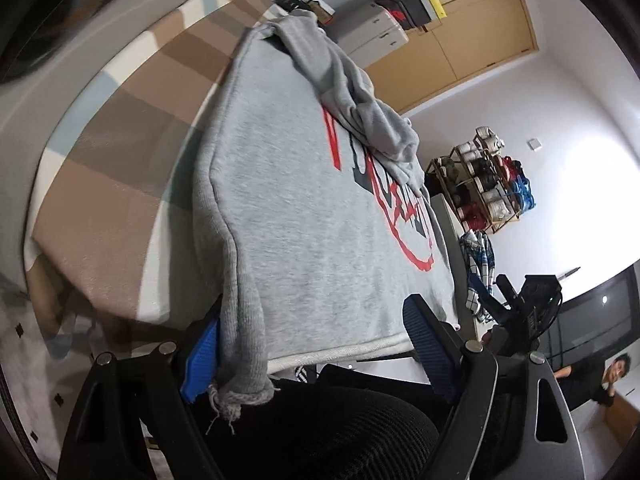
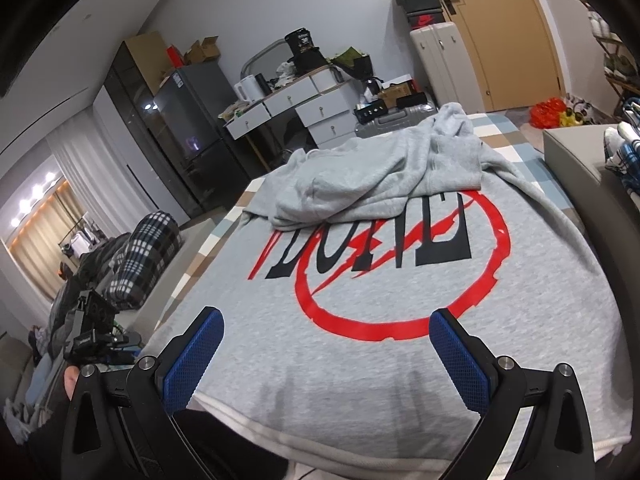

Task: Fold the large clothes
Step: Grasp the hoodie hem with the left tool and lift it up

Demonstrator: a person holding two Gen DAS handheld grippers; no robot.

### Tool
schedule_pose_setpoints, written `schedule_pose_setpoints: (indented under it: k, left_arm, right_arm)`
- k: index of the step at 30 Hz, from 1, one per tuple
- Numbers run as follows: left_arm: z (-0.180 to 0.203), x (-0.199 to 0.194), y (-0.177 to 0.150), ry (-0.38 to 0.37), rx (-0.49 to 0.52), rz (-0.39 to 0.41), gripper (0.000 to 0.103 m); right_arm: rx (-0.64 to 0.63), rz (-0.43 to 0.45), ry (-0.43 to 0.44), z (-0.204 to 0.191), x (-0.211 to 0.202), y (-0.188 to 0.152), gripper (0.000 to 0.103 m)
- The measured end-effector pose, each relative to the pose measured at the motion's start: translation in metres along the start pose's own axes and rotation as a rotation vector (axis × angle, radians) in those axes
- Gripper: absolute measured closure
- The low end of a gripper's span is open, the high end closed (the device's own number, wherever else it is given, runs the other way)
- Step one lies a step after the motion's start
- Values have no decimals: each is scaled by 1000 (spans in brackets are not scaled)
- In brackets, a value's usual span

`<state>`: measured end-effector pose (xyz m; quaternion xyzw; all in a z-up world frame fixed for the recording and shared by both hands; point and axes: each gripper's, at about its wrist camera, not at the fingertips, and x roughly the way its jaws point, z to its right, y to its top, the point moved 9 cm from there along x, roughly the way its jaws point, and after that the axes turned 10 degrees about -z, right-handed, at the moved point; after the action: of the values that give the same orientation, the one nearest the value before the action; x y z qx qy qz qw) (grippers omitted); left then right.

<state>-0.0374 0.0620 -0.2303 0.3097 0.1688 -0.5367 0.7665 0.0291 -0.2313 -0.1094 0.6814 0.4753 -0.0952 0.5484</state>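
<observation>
1. Evidently, in the left wrist view, the grey sweatshirt (image 1: 320, 208) is spread print-up across the checked bedspread (image 1: 120, 168), filling the centre of the frame, with its hood and one sleeve bunched at the upper middle.
2. The left tongs (image 1: 316, 344) are seen released at the lower edge; the other sleeve (image 1: 244, 320) hangs down between the pads, its ribbed cuff just beside the left-hand pad (image 1: 200, 360), and no firm pinch is shown.
3. For the fold to go well, the cuff should be clamped fully before it is carried over the chest, and the side seam should be kept straight.
4. In the right wrist view, the right tongs (image 2: 326, 356) are seen released above the hem (image 2: 280, 420), low in the frame, with nothing gripped.
5. The hem would best be pinned flat there while the sleeve is laid across.
6. Only the right wrist view shows the whole red ring and black lettering (image 2: 400, 256), and the other gripper at the lower left.
7. Only the left wrist view shows the hanging sleeve and cuff.
</observation>
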Motion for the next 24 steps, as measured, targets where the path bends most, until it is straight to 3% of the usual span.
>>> schedule_pose_setpoints:
  k: [1,2,4,8,10,11,15,19,22,24]
  left_arm:
    - [-1,0,0,4,5,5,30]
    - [-1,0,0,15,10,12,43]
    - [-9,3,-1,70,9,17,46]
    - [-10,2,-3,106,24,18,52]
    - [-12,5,-2,141,16,-4,72]
    - [-13,9,-3,146,14,-23,95]
    - [-13,7,2,103,-20,-28,97]
    - [3,-8,17,-48,-96,3,98]
    - [29,-18,31,-96,-78,14,98]
    - [49,-21,36,-118,-62,8,99]
  right_arm:
    - [-2,0,2,-1,0,0,0]
    - [-2,-2,2,0,0,0,0]
    - [2,-6,4,0,1,-1,0]
    - [3,-9,11,-1,2,-1,0]
    - [2,-12,17,-2,3,-1,0]
    - [2,-16,24,-3,3,-2,0]
    - [7,-60,88,-12,9,-9,0]
    - [-64,-115,143,-49,19,-21,0]
    - [-85,-165,235,-91,27,-36,0]
    - [-64,-210,362,-123,35,-50,0]
